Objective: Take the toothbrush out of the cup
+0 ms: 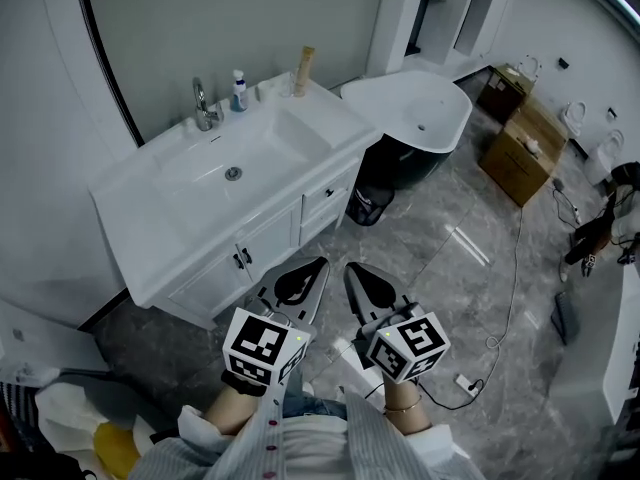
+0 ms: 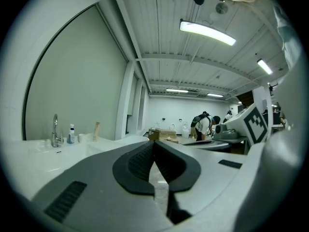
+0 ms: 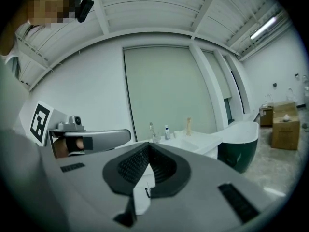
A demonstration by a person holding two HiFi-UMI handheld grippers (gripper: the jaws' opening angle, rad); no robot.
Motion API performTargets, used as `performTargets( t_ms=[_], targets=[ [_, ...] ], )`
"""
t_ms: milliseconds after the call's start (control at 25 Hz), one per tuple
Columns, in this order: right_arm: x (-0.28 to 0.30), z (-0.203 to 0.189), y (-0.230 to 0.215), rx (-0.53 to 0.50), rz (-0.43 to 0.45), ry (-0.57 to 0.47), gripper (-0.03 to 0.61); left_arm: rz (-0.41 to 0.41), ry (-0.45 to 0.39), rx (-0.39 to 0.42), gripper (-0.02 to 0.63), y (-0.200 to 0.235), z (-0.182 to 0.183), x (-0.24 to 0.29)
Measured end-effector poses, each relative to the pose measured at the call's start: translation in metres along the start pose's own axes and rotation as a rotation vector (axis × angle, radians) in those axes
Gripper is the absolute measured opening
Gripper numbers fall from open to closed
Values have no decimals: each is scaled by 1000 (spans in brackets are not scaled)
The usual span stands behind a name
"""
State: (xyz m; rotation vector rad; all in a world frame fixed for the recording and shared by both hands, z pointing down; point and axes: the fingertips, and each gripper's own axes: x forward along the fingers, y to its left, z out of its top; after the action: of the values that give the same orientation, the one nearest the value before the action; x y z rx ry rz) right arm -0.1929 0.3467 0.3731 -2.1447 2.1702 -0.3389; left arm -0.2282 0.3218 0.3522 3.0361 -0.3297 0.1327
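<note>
The white vanity (image 1: 190, 223) with its sink stands ahead of me. On its back edge are a faucet (image 1: 203, 103), a blue-capped bottle (image 1: 239, 91), a small cup (image 1: 283, 86) and a tall tan container (image 1: 303, 70). I cannot make out a toothbrush at this distance. My left gripper (image 1: 318, 263) and right gripper (image 1: 352, 266) hang side by side over the floor, well short of the vanity, and point toward it. Both are shut with nothing between the jaws. The left gripper view shows the faucet (image 2: 55, 129) and cup (image 2: 81, 137) far off past the left gripper (image 2: 153, 142). The right gripper (image 3: 147, 144) faces them too.
A white and dark bathtub (image 1: 420, 118) stands right of the vanity, with a black bin (image 1: 368, 205) between them. Cardboard boxes (image 1: 520, 148) sit farther right. A cable and power strip (image 1: 467, 383) lie on the grey tiled floor. A person (image 2: 203, 125) bends over far back.
</note>
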Motion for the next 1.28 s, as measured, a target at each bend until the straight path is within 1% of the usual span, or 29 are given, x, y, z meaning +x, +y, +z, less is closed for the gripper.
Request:
performTargets(
  t_ms=[400, 680, 960, 1280],
  targets=[
    [98, 18, -67, 8, -57, 25, 11, -41, -1, -13, 16, 90, 17, 88],
    [144, 36, -101, 10, -105, 27, 11, -100, 0, -10, 17, 128, 30, 136],
    [178, 47, -123, 7, -149, 6, 11, -138, -6, 11, 17, 160, 36, 164],
    [194, 48, -135, 10, -169, 21, 11, -120, -5, -15, 17, 186, 31, 172]
  ],
)
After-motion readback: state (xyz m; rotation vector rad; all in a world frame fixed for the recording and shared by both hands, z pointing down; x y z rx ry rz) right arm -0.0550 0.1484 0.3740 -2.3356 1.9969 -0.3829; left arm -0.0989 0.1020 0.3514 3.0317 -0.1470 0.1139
